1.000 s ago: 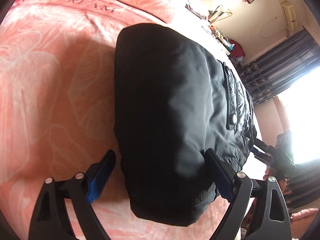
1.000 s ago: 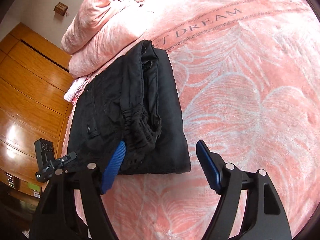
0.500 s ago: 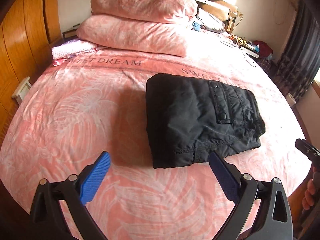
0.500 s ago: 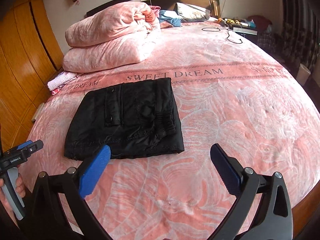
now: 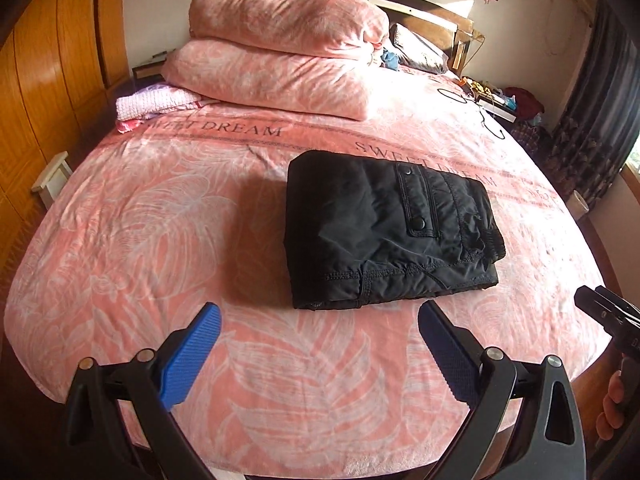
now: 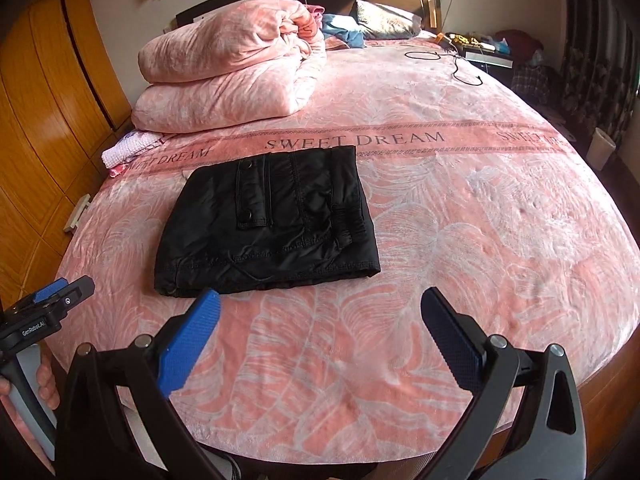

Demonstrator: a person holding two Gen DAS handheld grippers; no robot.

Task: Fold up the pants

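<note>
Black pants (image 5: 384, 228) lie folded into a compact rectangle on the pink bedspread (image 5: 160, 240), pocket flap and elastic waistband facing up; the right wrist view shows the same pants (image 6: 272, 220). My left gripper (image 5: 320, 316) hangs open above the bed's near edge, short of the pants, with nothing between its blue pads. My right gripper (image 6: 320, 300) is also open and empty, just in front of the pants' near edge. The other gripper shows at each view's side, held by a hand (image 6: 44, 376).
A folded pink quilt (image 6: 232, 76) is stacked near the headboard, with a small pink-white cloth (image 5: 156, 104) beside it. A black cable (image 6: 460, 64) lies at the far right of the bed. Wooden wardrobe (image 5: 44, 80) on the left, dark curtains (image 5: 592, 120) on the right.
Both grippers have let go of the pants, opened wide and pulled back and up towards the near edge of the bed. The pants now lie flat and untouched.
</note>
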